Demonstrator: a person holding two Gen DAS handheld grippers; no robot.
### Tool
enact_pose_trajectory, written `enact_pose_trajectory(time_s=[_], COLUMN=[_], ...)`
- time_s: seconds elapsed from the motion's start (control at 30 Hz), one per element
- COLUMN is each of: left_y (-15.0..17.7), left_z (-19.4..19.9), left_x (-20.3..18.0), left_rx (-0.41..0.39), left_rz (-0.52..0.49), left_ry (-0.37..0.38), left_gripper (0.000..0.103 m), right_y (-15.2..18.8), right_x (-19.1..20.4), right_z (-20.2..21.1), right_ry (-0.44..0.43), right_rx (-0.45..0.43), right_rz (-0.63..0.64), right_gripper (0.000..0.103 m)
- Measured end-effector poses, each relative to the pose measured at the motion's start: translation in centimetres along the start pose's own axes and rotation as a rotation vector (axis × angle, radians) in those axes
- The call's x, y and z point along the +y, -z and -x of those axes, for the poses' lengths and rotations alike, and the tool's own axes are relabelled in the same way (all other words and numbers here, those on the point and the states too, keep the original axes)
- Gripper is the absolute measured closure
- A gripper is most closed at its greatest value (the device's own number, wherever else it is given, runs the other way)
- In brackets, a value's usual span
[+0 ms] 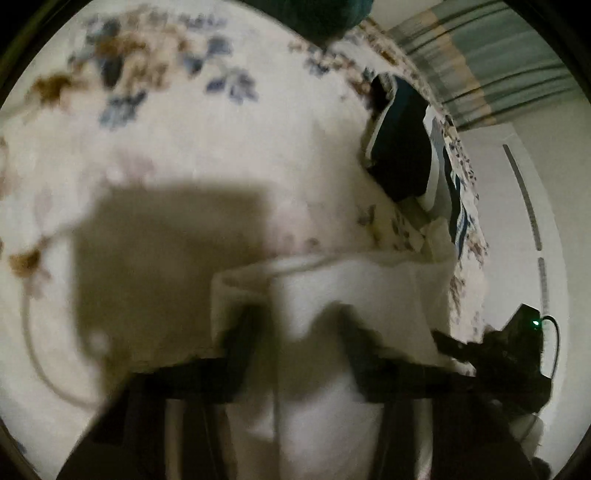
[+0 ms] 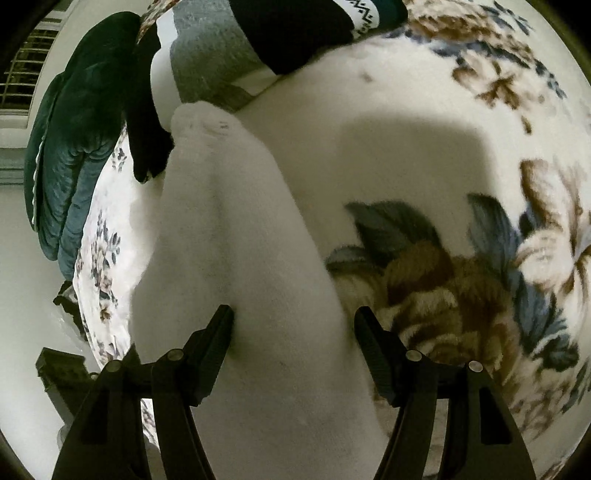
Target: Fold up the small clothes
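On the bed: a cream fleece blanket with blue and brown flowers (image 2: 424, 122) covers the bed and carries all the work.
Task's thing: a small white knit garment, long and soft like a sock (image 2: 236, 258), lies on the blanket near both cameras, running from between the right tongs away to the far left, its far end just beside a dark pile.
Right tongs (image 2: 293, 323): wide open, holding nothing; the left finger touches or nearly touches the white garment's left side, while the right finger stands over the flowered blanket just past its right edge.
Left tongs (image 1: 295, 325): blurred by motion; the fingers stand apart over the same white cloth (image 1: 351, 295), and I cannot tell whether anything is pinched.
Far things: dark teal and black folded clothes (image 2: 288, 33) lie at the far edge of the bed, and a teal cushion (image 2: 70, 155) hangs off the far left side.
Step in hand: judged from this, the garment is laid out flat and not yet folded; the tongs are lining up on its near end.
Next move calls for: closing on the near end with a full bite of the soft knit, then lifting and carrying it toward the far end so the halves meet evenly.
Risk: thin cloth may slip, or blanket pile may get pinched too.
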State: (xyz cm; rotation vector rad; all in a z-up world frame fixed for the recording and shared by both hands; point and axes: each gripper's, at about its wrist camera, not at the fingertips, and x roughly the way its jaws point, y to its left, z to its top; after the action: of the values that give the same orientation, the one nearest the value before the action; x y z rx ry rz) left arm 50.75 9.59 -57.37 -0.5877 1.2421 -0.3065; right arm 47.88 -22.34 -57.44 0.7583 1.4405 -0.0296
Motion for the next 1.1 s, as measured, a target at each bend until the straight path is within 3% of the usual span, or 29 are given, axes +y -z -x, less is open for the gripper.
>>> enact_pose_trajectory(time_s=[0.17, 0.27, 0.33, 0.43, 0.5, 0.53, 0.57, 0.63, 0.77, 0.9, 1.1], left_y=[-1.6, -2.3, -2.3, -2.4, -2.4, -2.3, -1.9, -0.9, 2.8, 9.5, 21.5], left_z=[3.4, 2.0, -0.6, -1.0, -0.1, 0.6, 1.1, 2.6, 6.6, 11.4, 13.0], left_x=[-0.4, 0.7, 1.7, 2.1, 1.7, 1.5, 1.4, 1.2, 0.8, 1.0, 3.6], left_rx=[-0.109, -0.078, 0.006, 0.032, 0.036, 0.025, 0.015, -0.002, -0.01, 0.003, 0.175], left_rz=[-0.011, -0.019, -0.032, -0.014, -0.011, -0.011, -0.014, -0.011, 0.002, 0.013, 0.056], left_ry=[-0.042, -0.094, -0.11, -0.076, -0.059, -0.038, -0.018, 0.013, 0.034, 0.021, -0.051], left_gripper=[0.098, 0.098, 0.097, 0.091, 0.084, 0.077, 0.062, 0.052, 0.052, 0.052, 0.052], right_y=[-0.1, 0.0, 0.0, 0.1, 0.5, 0.8, 1.3, 2.7, 7.1, 13.7, 25.3], right_x=[0.8, 1.4, 1.6, 1.8, 1.8, 1.8, 1.6, 0.9, -1.3, -4.6, -11.8], right_z=[0.6, 0.3, -0.1, 0.0, 1.1, 1.5, 2.3, 3.2, 4.7, 5.7, 5.4], right_ry=[0.003, 0.017, 0.034, 0.046, 0.045, 0.043, 0.036, 0.016, -0.012, -0.038, -0.037], right_rx=[-0.005, -0.002, 0.005, 0.015, 0.015, 0.016, 0.021, 0.049, 0.131, 0.226, 0.367], right_rz=[0.047, 0.082, 0.089, 0.095, 0.11, 0.116, 0.125, 0.139, 0.147, 0.157, 0.093], right_gripper=[0.034, 0.034, 0.034, 0.034, 0.034, 0.034, 0.033, 0.031, 0.031, 0.031, 0.031])
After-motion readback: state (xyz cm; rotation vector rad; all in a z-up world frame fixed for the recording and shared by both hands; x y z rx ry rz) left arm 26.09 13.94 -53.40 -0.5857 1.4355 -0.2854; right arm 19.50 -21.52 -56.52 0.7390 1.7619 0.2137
